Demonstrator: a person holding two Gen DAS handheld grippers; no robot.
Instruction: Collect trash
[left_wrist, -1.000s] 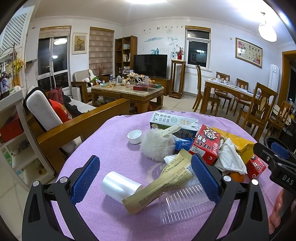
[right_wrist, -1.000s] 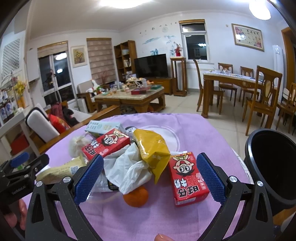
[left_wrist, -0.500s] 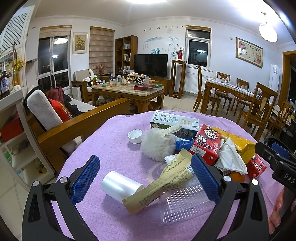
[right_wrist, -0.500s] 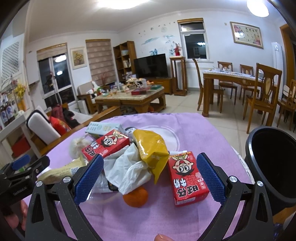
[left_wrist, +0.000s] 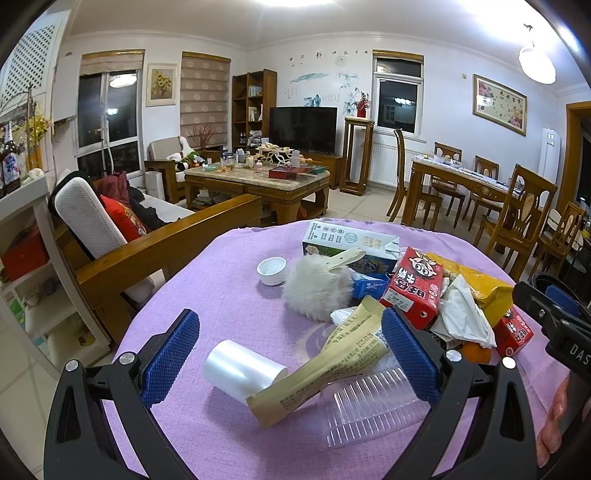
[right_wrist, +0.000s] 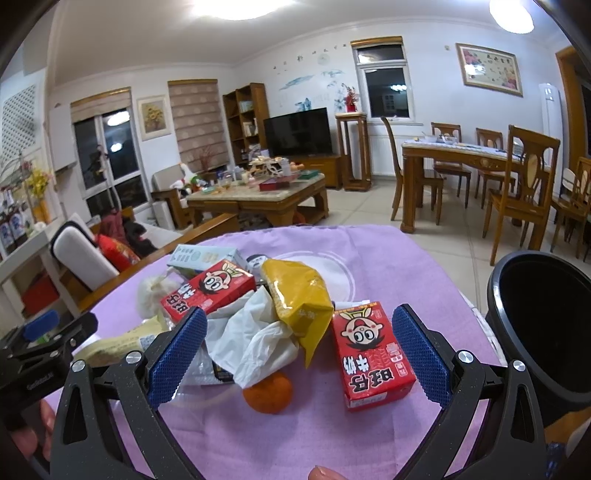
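Observation:
Trash lies in a pile on a round table with a purple cloth (left_wrist: 221, 295). My left gripper (left_wrist: 290, 356) is open above a white cup (left_wrist: 240, 367), a tan wrapper (left_wrist: 325, 369) and a clear plastic tray (left_wrist: 369, 406). My right gripper (right_wrist: 299, 350) is open around a white tissue (right_wrist: 255, 339), a yellow bag (right_wrist: 299, 295), an orange (right_wrist: 267, 391) and a red milk carton (right_wrist: 373, 354). A second red carton (right_wrist: 207, 291) lies behind. A black bin (right_wrist: 543, 317) stands at the right.
A white bottle cap (left_wrist: 271, 269), a fluffy white ball (left_wrist: 317, 291) and a pale box (left_wrist: 347, 240) lie farther back. A wooden sofa arm (left_wrist: 166, 243) is left of the table. Dining chairs (right_wrist: 517, 192) stand at the right.
The right gripper has risen or tilted slightly, so the trash sits a little lower in its view. The left gripper has barely moved.

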